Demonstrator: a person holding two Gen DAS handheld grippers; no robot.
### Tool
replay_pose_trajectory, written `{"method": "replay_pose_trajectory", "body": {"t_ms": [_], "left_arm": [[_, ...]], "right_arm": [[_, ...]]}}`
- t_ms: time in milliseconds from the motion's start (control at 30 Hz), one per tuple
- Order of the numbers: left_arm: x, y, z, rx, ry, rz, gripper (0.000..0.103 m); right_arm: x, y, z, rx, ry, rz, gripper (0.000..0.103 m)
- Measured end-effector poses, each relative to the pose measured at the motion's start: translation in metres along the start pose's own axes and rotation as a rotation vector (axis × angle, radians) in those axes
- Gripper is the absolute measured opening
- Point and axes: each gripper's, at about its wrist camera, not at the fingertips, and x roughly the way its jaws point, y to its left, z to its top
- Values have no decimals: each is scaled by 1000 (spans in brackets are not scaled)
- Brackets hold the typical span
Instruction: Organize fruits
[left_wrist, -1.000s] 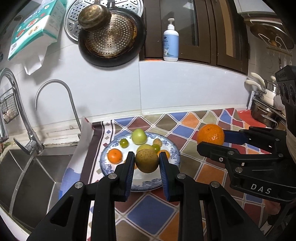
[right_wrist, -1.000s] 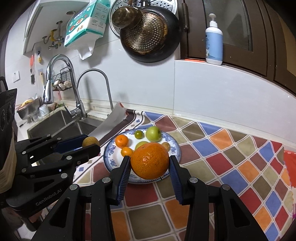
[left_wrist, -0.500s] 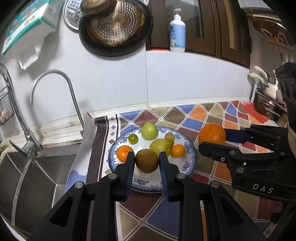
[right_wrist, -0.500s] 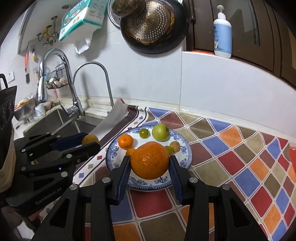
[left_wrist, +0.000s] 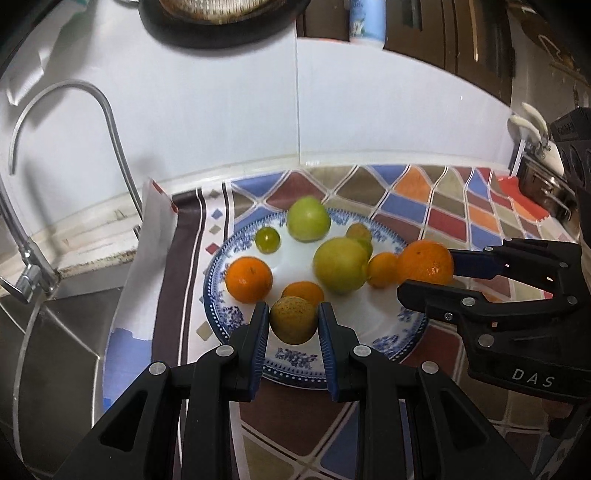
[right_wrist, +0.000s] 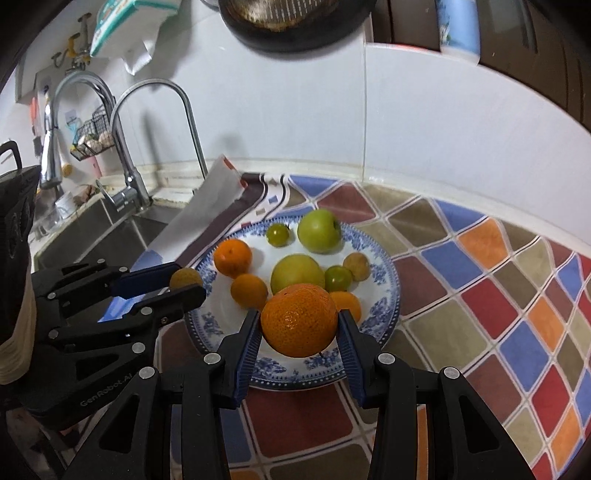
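Honestly, both tongs are loaded over the blue-patterned plate (left_wrist: 221, 325): left gripper (left_wrist: 293, 321) pinches a brownish-yellow fruit (left_wrist: 293, 319), right gripper (right_wrist: 298, 325) an orange (right_wrist: 298, 319). Crowded plate, so either could roll off when released.

Taking the blue-patterned plate (left_wrist: 236, 314) as your reference: its near rim is covered by your left tongs (left_wrist: 293, 323), and its right rim by the right tongs (left_wrist: 424, 275). A small brownish fruit (left_wrist: 359, 232) behind the yellow-green fruit (left_wrist: 340, 264) is mostly hidden. Above the plate, the black pan (left_wrist: 221, 18) and the pump bottle (left_wrist: 365, 20) are cut off by the top edge and blurred.
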Motion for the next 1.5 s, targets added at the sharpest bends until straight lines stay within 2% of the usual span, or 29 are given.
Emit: {"method": "replay_pose_trajectory", "body": {"t_ms": [267, 433, 567, 700, 833, 933, 1000, 1100, 1233, 1300, 1500], "left_arm": [[24, 3, -5, 12, 54, -29, 27], [28, 7, -6, -2, 55, -52, 27], [26, 9, -5, -8, 45, -48, 37], [15, 8, -5, -21, 29, -27, 37], [-4, 1, -7, -30, 2, 9, 40], [-24, -6, -8, -40, -31, 36, 47], [-36, -10, -8, -54, -56, 52, 55], [-55, -15, -8, -65, -97, 92, 61], [-82, -24, -10, -81, -145, 124, 70], [-94, -29, -11, -88, -167, 140, 74], [-129, -49, -19, -91, -229, 168, 79]], "right_arm": [[25, -1, -1, 8, 50, 10, 42], [32, -2, -1, 23, 69, 10, 42], [31, -3, 0, 48, 61, -5, 43], [21, -3, 2, 40, 38, -26, 45], [3, -4, -1, 34, 6, -52, 45], [-14, -6, -4, 47, -14, -58, 45], [-27, -6, -7, 54, -32, -66, 46], [-49, -8, -13, 71, -67, -89, 54], [-83, -9, -22, 96, -119, -131, 56], [-98, -8, -26, 96, -147, -154, 63], [-138, -9, -41, 92, -197, -189, 71]]}}
